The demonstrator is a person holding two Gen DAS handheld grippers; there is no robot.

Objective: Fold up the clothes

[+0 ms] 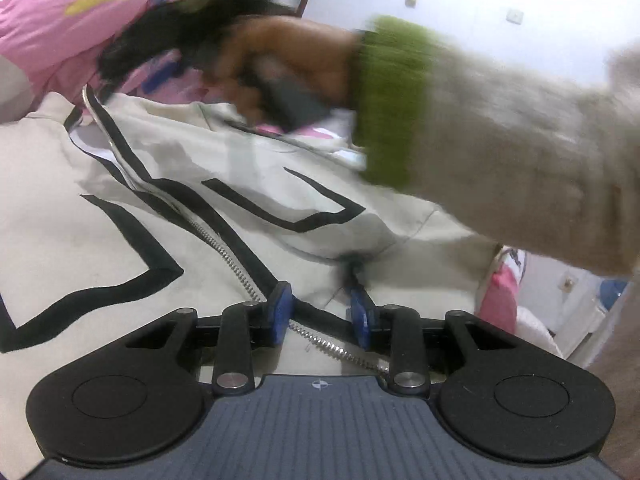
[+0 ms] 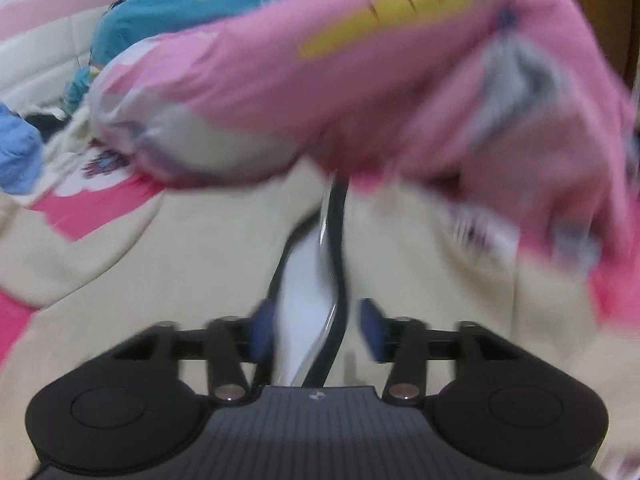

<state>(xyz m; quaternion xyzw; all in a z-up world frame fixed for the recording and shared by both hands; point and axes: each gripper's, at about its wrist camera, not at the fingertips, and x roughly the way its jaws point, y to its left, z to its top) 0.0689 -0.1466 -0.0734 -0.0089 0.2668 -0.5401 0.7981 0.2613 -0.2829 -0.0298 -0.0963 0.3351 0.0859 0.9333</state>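
Observation:
A cream jacket point(image 1: 100, 208) with black stripes and a metal zipper point(image 1: 236, 268) lies spread on the bed. My left gripper point(image 1: 320, 310) sits low on it near the zipper, and cream cloth bunches up between its blue pads point(image 1: 280, 308), so it looks shut on the jacket. In the right wrist view the jacket point(image 2: 180, 272) shows its open front edge and white lining point(image 2: 300, 280). My right gripper point(image 2: 316, 328) stands open with that edge between the jaws, untouched. A person's hand point(image 1: 288, 52) carries the blurred right gripper point(image 1: 160, 40) over the jacket's far end.
A pink quilt point(image 2: 360, 80) with a yellow patch is heaped just beyond the jacket, also in the left wrist view point(image 1: 60, 20). A sleeve point(image 1: 520, 140) with a green cuff point(image 1: 392, 100) crosses above the jacket. Blue and teal cloths point(image 2: 180, 8) lie further back.

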